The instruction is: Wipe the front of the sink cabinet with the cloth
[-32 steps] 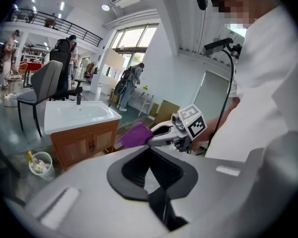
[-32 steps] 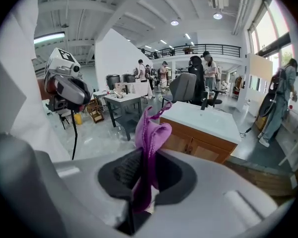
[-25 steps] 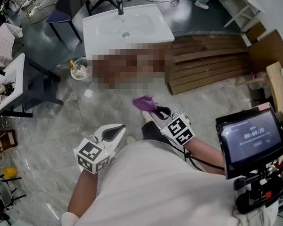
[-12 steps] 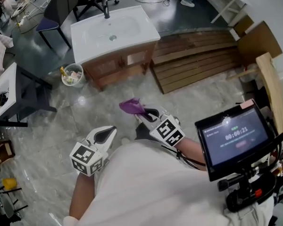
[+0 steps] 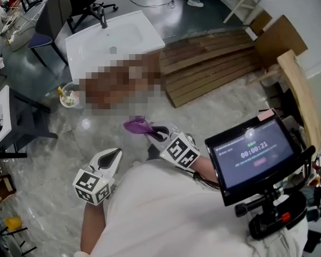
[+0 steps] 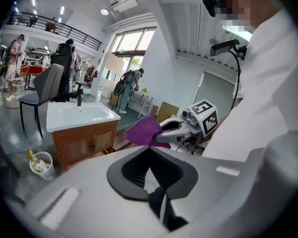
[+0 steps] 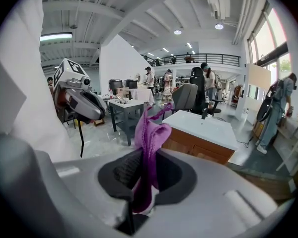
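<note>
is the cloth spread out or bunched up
Bunched up: the cloth sticks up crumpled in loose folds, pinched between the jaws of the right gripper.

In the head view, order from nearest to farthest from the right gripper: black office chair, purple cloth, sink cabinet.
1. Purple cloth, held in the right gripper.
2. Sink cabinet, ahead and slightly left.
3. Black office chair, behind the cabinet, upper left.

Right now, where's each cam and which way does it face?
Head view: on the head, steeply down at sink cabinet; torso, left gripper, right gripper show.
Left gripper view: along its shut, empty jaws toward cabinet; right gripper, torso show.
Right gripper view: along jaws shut on cloth; left gripper shows.
Shared: cabinet and cloth in all.
</note>
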